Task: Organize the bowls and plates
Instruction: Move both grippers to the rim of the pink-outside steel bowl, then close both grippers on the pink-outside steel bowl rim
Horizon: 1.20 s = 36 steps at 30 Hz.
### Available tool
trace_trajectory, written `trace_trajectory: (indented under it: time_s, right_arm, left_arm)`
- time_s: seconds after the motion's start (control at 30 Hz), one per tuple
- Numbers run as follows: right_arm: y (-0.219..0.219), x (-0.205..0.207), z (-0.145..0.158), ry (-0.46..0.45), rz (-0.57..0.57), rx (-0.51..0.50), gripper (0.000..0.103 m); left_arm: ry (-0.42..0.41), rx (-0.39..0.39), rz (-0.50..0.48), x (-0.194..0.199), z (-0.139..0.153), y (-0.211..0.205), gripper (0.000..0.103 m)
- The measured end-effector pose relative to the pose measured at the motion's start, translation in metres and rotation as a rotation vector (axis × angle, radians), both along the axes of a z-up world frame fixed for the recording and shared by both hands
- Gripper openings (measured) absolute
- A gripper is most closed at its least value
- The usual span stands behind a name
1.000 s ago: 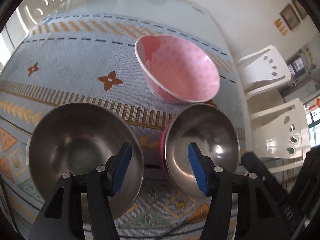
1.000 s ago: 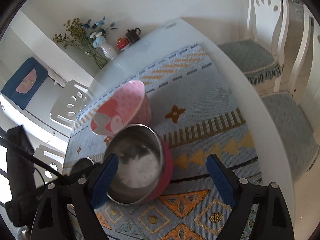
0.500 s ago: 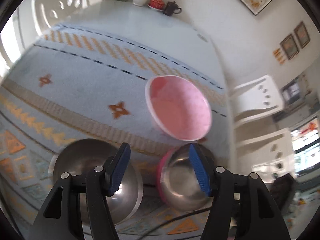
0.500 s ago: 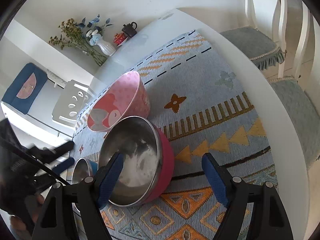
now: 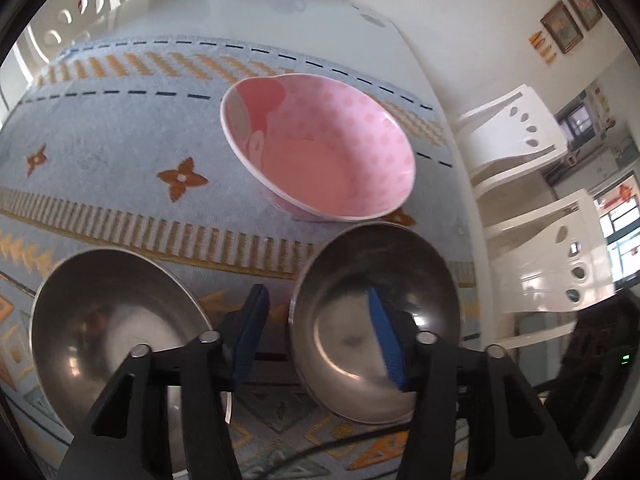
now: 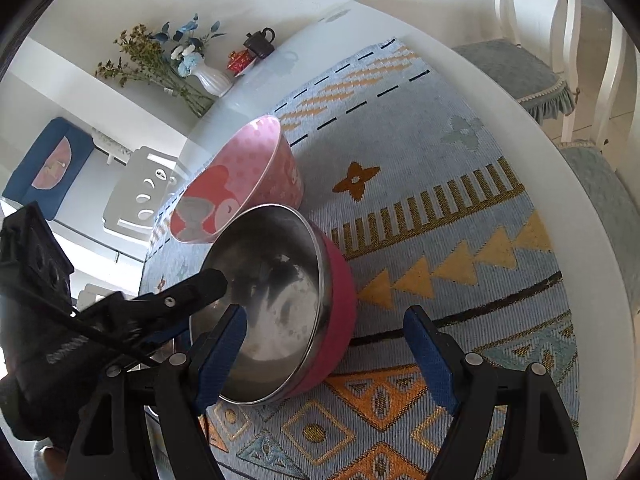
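A steel-lined bowl with a pink outer wall (image 5: pixel 374 320) (image 6: pixel 280 304) sits on the patterned cloth. My left gripper (image 5: pixel 320 332) is open and straddles its left rim: one blue pad is outside the wall, the other inside the bowl. A second steel bowl (image 5: pixel 116 328) lies just left of it. A pink dotted bowl (image 5: pixel 320 160) (image 6: pixel 236 184) stands behind them. My right gripper (image 6: pixel 324 356) is open and empty, low over the front of the pink-walled bowl, with one pad inside its rim and the other to its right. The left gripper's finger (image 6: pixel 188 292) shows at that bowl's left rim.
The blue patterned cloth (image 6: pixel 440 208) covers a white glass table (image 6: pixel 580 264). A vase of flowers (image 6: pixel 208 76), a dark teapot (image 6: pixel 260 42) and a red item stand at the far end. White chairs (image 5: pixel 520 136) stand beside the table.
My left gripper has dropped down and forward so that its pads now straddle the rim of the pink-walled bowl. My right gripper has come closer to the same bowl.
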State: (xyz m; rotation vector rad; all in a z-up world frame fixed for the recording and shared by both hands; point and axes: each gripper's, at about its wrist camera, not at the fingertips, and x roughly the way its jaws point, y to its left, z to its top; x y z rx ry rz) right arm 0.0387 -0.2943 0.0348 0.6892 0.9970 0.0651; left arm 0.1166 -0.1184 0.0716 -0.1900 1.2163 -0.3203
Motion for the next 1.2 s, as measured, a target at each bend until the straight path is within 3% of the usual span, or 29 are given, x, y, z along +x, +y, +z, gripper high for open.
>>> trace_trajectory:
  time_s: [0.17,0.27,0.37,0.53,0.8,1.0,1.2]
  right_arm:
    - [0.006,0.004,-0.001,-0.01,0.021,-0.012,0.057]
    - [0.01,0.001,-0.004,-0.023,-0.004,-0.017,0.044]
    - [0.012,-0.006,-0.002,-0.025,-0.037,-0.041,0.037]
    - [0.009,-0.029,0.011,-0.053,-0.117,-0.063,0.033]
    - [0.012,-0.067,0.041,-0.097,-0.188,-0.14,0.031]
    - [0.025,-0.083,0.061,-0.142,-0.193,-0.153,0.031]
    - [0.055,-0.087,0.085,-0.214,-0.127,-0.194,0.031]
  left_arm:
    - [-0.016,0.024,-0.032,0.0,-0.009,-0.006,0.029]
    - [-0.054,0.083,-0.046,-0.005,-0.01,-0.014,0.028]
    - [-0.04,0.103,-0.078,-0.008,-0.009,-0.017,0.028]
    - [-0.075,0.162,-0.145,-0.026,0.0,-0.029,0.028]
    - [-0.145,0.129,-0.218,-0.055,0.03,-0.026,0.028]
    - [-0.219,0.12,-0.213,-0.075,0.056,-0.002,0.028]
    - [-0.288,0.118,-0.134,-0.086,0.079,0.029,0.028]
